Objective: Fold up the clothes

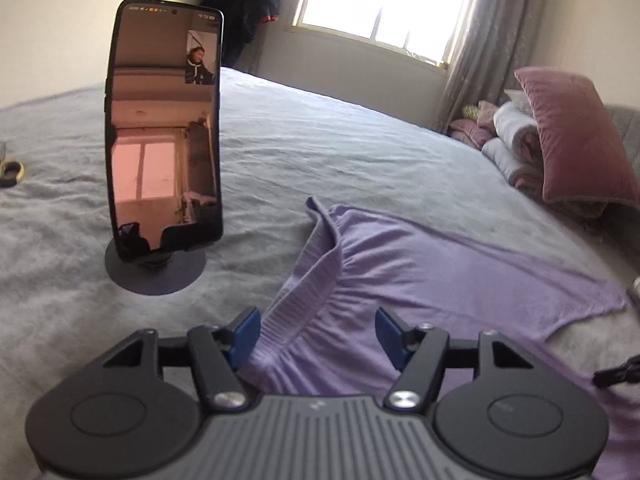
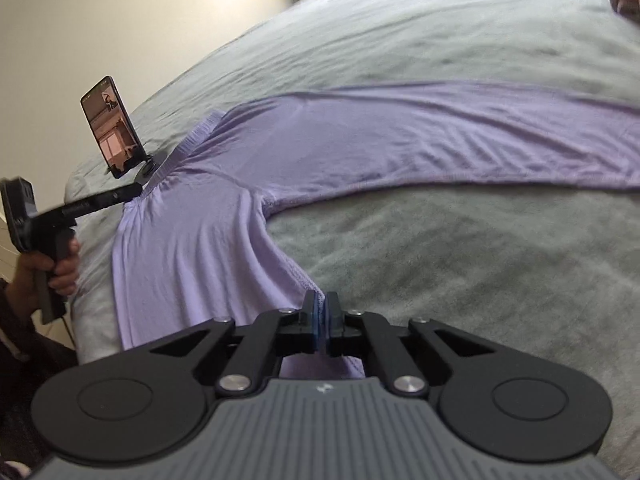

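A lavender garment (image 1: pixel 420 264) with a ribbed band (image 1: pixel 308 276) lies spread on the grey bed. My left gripper (image 1: pixel 318 334) is open. Its blue pads (image 1: pixel 245 332) stand on either side of the gathered fabric just below the band. In the right wrist view one long part of the garment (image 2: pixel 400 140) stretches off to the right. A second part (image 2: pixel 192 248) runs down to my right gripper (image 2: pixel 321 312), which is shut on its edge with folds converging there. The left gripper (image 2: pixel 130 192), held by a hand (image 2: pixel 60 264), sits at the band.
A phone on a round stand (image 1: pixel 164 128) stands upright on the grey blanket (image 1: pixel 320 152), just left of the band; the phone (image 2: pixel 114 128) also shows from the right wrist. Pink pillows and rolled bedding (image 1: pixel 576 140) lie at the right. A small dark and yellow object (image 1: pixel 12 172) rests at far left.
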`<state>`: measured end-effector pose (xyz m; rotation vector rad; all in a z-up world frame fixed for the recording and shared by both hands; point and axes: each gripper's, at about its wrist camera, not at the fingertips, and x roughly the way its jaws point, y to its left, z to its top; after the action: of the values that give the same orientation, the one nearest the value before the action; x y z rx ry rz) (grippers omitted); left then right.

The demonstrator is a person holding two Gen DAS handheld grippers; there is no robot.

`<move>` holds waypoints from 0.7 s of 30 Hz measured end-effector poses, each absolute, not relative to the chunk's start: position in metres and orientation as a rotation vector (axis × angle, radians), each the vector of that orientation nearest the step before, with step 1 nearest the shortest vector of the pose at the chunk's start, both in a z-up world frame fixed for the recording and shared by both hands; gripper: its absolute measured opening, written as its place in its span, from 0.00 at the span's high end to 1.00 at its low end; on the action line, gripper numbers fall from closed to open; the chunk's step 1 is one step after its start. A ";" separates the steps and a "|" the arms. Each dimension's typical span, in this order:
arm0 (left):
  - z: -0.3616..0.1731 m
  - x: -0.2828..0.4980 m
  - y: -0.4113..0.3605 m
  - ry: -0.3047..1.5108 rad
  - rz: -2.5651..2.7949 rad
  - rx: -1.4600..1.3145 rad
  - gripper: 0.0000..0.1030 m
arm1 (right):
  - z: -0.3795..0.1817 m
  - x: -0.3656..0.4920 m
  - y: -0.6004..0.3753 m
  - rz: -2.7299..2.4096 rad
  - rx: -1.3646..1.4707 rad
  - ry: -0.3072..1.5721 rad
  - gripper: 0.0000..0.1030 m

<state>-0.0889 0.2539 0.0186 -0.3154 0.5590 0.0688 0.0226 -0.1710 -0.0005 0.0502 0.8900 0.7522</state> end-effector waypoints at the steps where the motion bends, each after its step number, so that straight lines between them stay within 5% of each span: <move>1: 0.023 -0.087 0.252 0.561 0.059 -0.330 0.36 | 0.004 0.020 -0.168 0.747 0.016 0.857 0.84; 3: 0.029 -0.081 0.246 0.558 0.038 -0.340 0.36 | 0.013 0.016 -0.162 0.751 -0.045 0.798 0.84; 5: 0.032 -0.072 0.240 0.554 0.013 -0.343 0.37 | 0.020 0.018 -0.156 0.772 -0.059 0.781 0.58; 7: 0.032 -0.061 0.234 0.559 -0.012 -0.345 0.49 | 0.025 0.025 -0.145 0.783 -0.078 0.771 0.50; 10: 0.022 -0.046 0.232 0.579 -0.046 -0.367 0.66 | 0.032 0.042 -0.122 0.784 -0.141 0.752 0.50; 17: 0.002 -0.021 0.241 0.650 0.053 -0.375 0.76 | 0.030 0.095 -0.067 0.768 -0.212 0.710 0.47; 21: -0.006 -0.020 0.252 0.673 0.124 -0.391 0.97 | 0.029 0.126 -0.037 0.757 -0.251 0.686 0.47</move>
<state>-0.0204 0.2516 -0.0057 -0.3915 0.6731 0.1235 0.1256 -0.0366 0.0287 -0.2508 0.6857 0.7575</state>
